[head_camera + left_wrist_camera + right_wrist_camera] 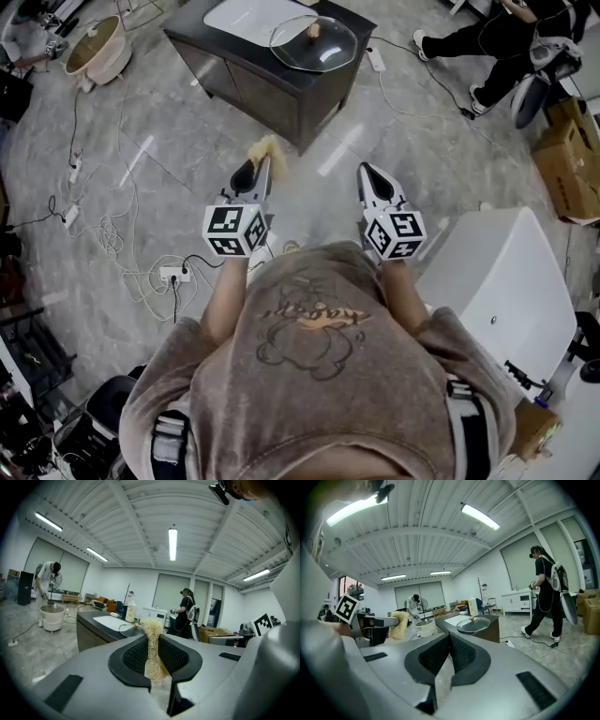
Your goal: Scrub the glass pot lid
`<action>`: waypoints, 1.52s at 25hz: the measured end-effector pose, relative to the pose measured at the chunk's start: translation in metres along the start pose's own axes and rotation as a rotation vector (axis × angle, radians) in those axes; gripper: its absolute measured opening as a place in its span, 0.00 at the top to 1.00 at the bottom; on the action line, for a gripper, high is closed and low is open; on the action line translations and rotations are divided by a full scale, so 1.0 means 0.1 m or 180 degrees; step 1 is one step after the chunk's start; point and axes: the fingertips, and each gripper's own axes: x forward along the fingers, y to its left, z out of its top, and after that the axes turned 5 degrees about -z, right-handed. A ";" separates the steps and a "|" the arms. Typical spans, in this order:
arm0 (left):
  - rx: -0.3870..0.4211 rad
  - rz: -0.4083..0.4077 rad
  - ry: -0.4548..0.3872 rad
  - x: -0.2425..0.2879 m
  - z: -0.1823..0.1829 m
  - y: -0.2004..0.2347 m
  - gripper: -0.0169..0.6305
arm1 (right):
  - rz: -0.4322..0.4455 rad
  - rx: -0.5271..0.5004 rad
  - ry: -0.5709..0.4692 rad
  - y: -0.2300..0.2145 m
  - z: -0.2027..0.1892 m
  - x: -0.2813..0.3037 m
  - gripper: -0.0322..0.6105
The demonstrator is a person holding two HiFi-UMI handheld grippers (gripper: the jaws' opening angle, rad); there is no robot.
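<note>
Scrubbing has not begun, by the look of it: the glass pot lid point(314, 42) lies on the dark worktop point(253, 61), well apart from both grippers. The left gripper point(255, 171) has its fingers pinched on a fibrous scrub pad point(152, 641), while the right gripper point(371, 178) has its fingers closed on nothing. What is left is the approach to the lid, then steadying it and all the scrubbing.

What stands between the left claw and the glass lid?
Nothing visible. Only bare floor lies between the left claw, shut on a scrubber, and the lid on the cabinet ahead.
</note>
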 end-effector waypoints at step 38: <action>-0.0195 0.0219 0.0028 3.68 1.13 1.71 0.87 | 0.0346 -0.0020 0.0231 -1.79 1.20 3.80 0.96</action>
